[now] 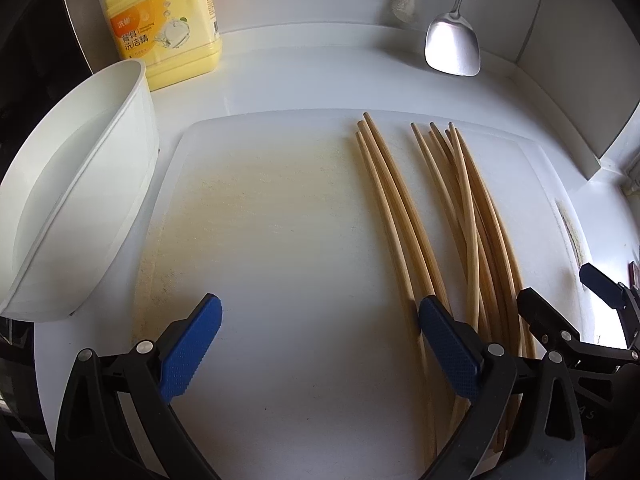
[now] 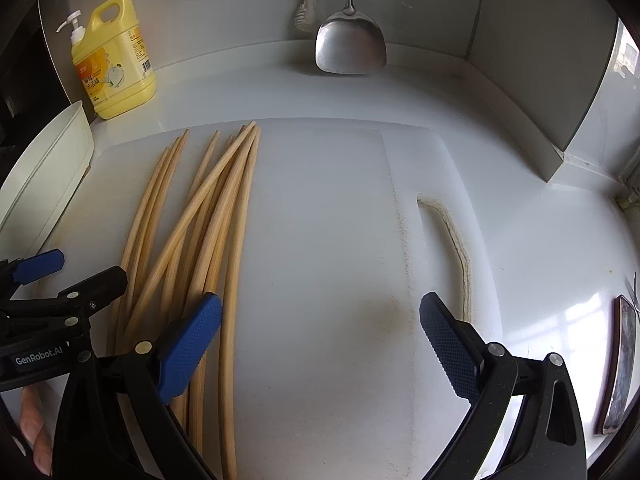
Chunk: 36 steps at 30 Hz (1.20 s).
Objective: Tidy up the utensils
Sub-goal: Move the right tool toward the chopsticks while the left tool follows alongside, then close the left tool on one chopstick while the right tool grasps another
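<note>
Left wrist view: white cutting board (image 1: 280, 220) carries the loose bamboo chopsticks (image 1: 472, 216) on its right half; white holder (image 1: 80, 200) waits left, beside it; left gripper (image 1: 320, 344) and right gripper (image 2: 320, 344) both spread, empty — gathering not begun; next, pinch one bundle.

Long pale wooden chopsticks (image 1: 452, 216) flat on white cutting board (image 1: 280, 220), two loose, partly crossed groups.

Matt wooden chopsticks (image 1: 400, 208) on scuffed plastic cutting board (image 1: 280, 240); glossy metal spatula (image 1: 452, 50).
</note>
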Available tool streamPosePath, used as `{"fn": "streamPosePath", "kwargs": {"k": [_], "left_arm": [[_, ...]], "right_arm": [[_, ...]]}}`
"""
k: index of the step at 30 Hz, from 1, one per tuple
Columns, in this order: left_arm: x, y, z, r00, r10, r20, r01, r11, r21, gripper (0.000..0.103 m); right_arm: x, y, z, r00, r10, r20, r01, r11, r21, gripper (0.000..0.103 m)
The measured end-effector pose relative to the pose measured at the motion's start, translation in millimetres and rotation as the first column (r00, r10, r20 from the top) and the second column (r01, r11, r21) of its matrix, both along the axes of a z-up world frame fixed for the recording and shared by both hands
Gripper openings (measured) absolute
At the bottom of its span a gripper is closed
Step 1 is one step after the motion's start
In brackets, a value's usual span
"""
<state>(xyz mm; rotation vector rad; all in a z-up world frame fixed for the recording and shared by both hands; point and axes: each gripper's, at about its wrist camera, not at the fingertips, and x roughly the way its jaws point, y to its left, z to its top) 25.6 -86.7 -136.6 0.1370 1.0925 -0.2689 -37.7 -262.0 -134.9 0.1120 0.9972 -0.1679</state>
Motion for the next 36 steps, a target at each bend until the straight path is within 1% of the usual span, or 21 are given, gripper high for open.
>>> {"fn": "streamPosePath", "kwargs": {"k": [1,3,4,11,19,21,23,25,26,28,29,31,32,34,35,36], "left_arm": [[0.6,0.6,-1.1,1.0,0.002,-0.006,-0.002,1.0,-0.008,0.098],[1.0,0.3,-2.8,1.0,0.011,0.0,-0.011,1.0,0.02,0.098],[0.7,1.3,-2.4,1.0,0.01,0.006,-0.01,1.0,0.021,0.098],[3.0,18.5,-2.5,0.999,0.044,0.009,-0.044,0.999,0.011,0.098],[4.2,14.4,-3.1,0.997,0.073,0.04,-0.073,0.997,0.006,0.097],[3.7,13.2,-2.1,0.996,0.071,0.053,-0.072,0.997,0.009,0.096],[1.1,10.6,-0.1,0.996,0.058,0.065,-0.059,0.998,0.002,0.088],[-1.0,7.6,2.8,0.996,0.045,0.072,-0.044,0.999,-0.006,0.076],[-1.7,6.3,3.8,0.996,0.04,0.076,-0.04,0.999,-0.007,0.074],[-2.7,3.6,5.8,0.996,0.031,0.082,-0.03,1.0,-0.009,0.06],[-2.9,2.1,6.4,0.996,0.025,0.085,-0.024,1.0,-0.009,0.056],[-3.7,-1.8,7.8,0.996,0.007,0.087,-0.006,1.0,-0.009,0.036],[-3.9,-3.8,8.2,0.996,-0.003,0.087,0.004,1.0,-0.009,0.031],[-5.1,-7.4,8.4,0.996,-0.023,0.084,0.024,1.0,-0.009,0.015],[-5.7,-8.2,8.4,0.996,-0.03,0.085,0.031,0.999,-0.008,0.012],[-6.5,-8.3,8.4,0.996,-0.031,0.087,0.032,0.999,-0.007,0.011]], "right_arm": [[0.6,0.2,-0.4,1.0,-0.004,-0.004,0.004,1.0,-0.005,0.094],[0.7,-0.9,-1.2,1.0,-0.007,-0.011,0.007,1.0,-0.018,0.094],[0.2,-2.1,-1.1,1.0,-0.012,-0.011,0.012,1.0,-0.017,0.094],[-1.6,-8.2,-0.6,1.0,-0.023,-0.004,0.023,0.999,-0.026,0.094],[7.2,-1.7,1.6,0.999,0.025,0.035,-0.023,0.997,-0.08,0.094],[8.9,-0.4,2.5,0.998,0.045,0.041,-0.041,0.995,-0.087,0.092],[9.2,1.3,4.0,0.996,0.067,0.05,-0.063,0.995,-0.081,0.082],[9.2,4.9,5.8,0.995,0.081,0.057,-0.076,0.993,-0.094,0.066],[9.5,6.9,6.3,0.994,0.094,0.057,-0.088,0.991,-0.096,0.063],[9.7,10.9,7.1,0.992,0.115,0.054,-0.11,0.989,-0.097,0.051],[8.8,13.2,7.5,0.99,0.129,0.055,-0.123,0.988,-0.095,0.048],[7.8,18.7,7.7,0.987,0.154,0.056,-0.148,0.984,-0.1,0.032],[7.7,21.5,7.8,0.985,0.162,0.055,-0.155,0.982,-0.106,0.029],[7.2,25.1,7.6,0.983,0.174,0.054,-0.167,0.98,-0.111,0.013],[7.5,26.2,7.5,0.984,0.172,0.052,-0.166,0.979,-0.115,0.008],[7.3,26.0,7.6,0.984,0.17,0.052,-0.163,0.98,-0.114,0.006]]}}
